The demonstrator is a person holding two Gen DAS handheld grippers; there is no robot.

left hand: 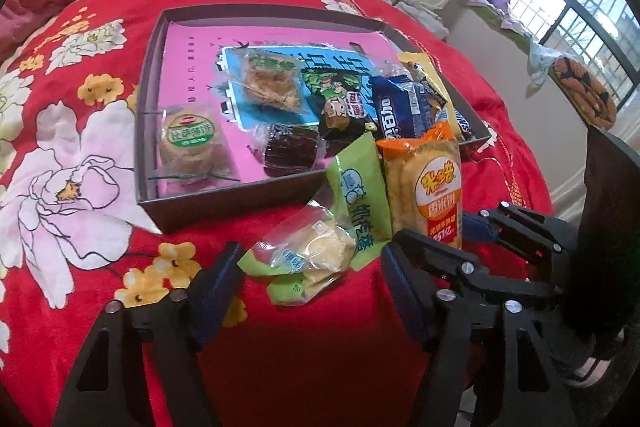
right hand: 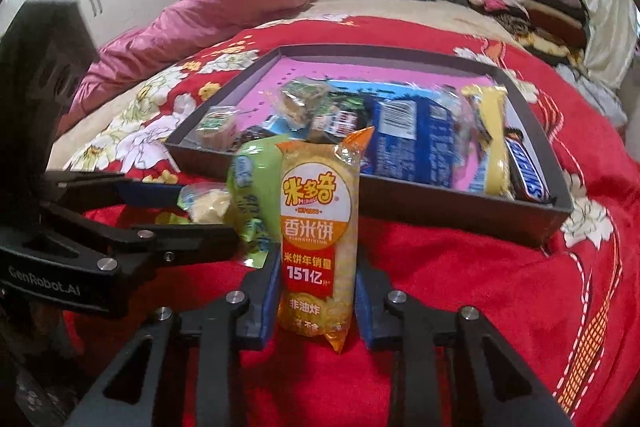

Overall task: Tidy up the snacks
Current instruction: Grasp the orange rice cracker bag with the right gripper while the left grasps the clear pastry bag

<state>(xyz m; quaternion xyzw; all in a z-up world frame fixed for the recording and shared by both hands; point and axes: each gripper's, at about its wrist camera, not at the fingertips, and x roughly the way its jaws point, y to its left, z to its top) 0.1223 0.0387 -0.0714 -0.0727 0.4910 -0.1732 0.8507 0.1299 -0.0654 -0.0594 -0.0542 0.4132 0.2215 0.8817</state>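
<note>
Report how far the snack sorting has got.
Done: several snacks already lie in the box. In hand: the right tool grips the orange rice-cracker pack; the open left tool straddles the green pack on the bedspread. Left: both go into the box.

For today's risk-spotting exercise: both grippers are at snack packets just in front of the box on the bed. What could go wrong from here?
1. The right gripper grips the orange rice cracker packet near its bottom, so the tall packet may tip or slip.
2. The green packet lies loose between the open fingers of the left gripper, against the orange one; lifting either could drag the other.
3. The box sits on a soft red quilt and is crowded on its right side, so a dropped packet may slide out.
</note>
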